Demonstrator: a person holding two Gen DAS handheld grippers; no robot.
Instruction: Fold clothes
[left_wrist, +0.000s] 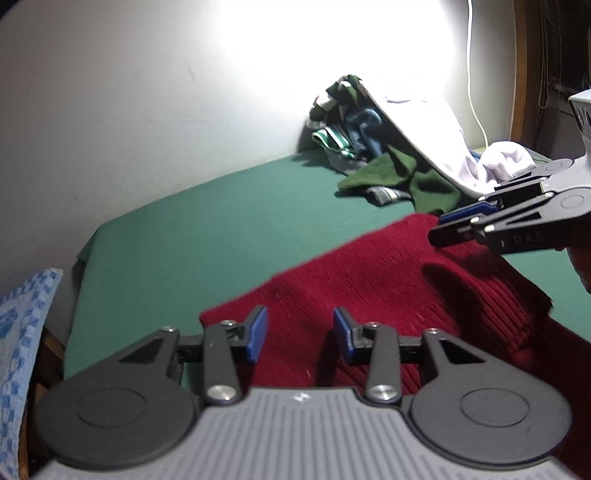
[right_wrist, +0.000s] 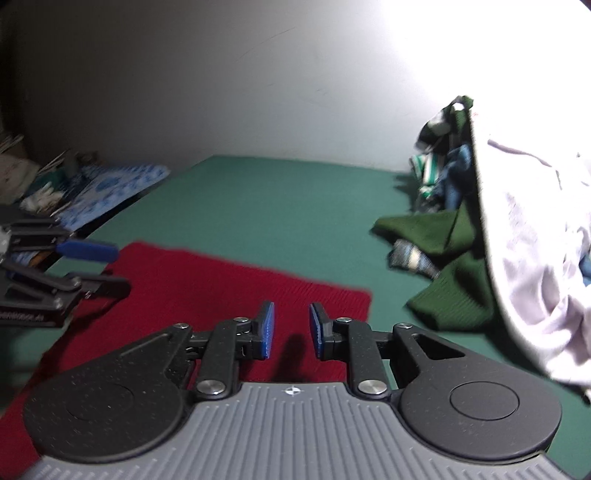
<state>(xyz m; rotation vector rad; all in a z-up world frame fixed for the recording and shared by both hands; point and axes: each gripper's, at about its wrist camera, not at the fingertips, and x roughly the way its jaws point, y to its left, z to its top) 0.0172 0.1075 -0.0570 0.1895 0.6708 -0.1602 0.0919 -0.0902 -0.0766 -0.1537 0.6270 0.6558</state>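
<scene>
The red knitted garment (left_wrist: 388, 295) lies spread flat on the green surface (left_wrist: 207, 236), and I place everything from it. My left gripper (left_wrist: 300, 334) hovers over its near part with the jaws parted, the blue pads (left_wrist: 258, 334) clear of the knit and nothing between them. My right gripper (right_wrist: 291, 330) hovers over the same garment (right_wrist: 207, 280) by its near right corner, jaws parted by a narrower gap, also holding nothing. Seen from the left wrist, my right gripper (left_wrist: 461, 225) hangs above the garment's far right edge and casts a shadow on the knit. Seen from the right wrist, my left gripper (right_wrist: 107, 269) sits over the garment's left edge. Beyond the garment, against the wall (left_wrist: 110, 110), rests a pile of clothes (left_wrist: 354, 136): a dark green piece (right_wrist: 439, 258) nearest the garment, and a pale lilac piece (right_wrist: 535, 240) draped on top. Off the garment's left side, past the green surface's edge, lies a blue patterned cloth (right_wrist: 110, 188).
</scene>
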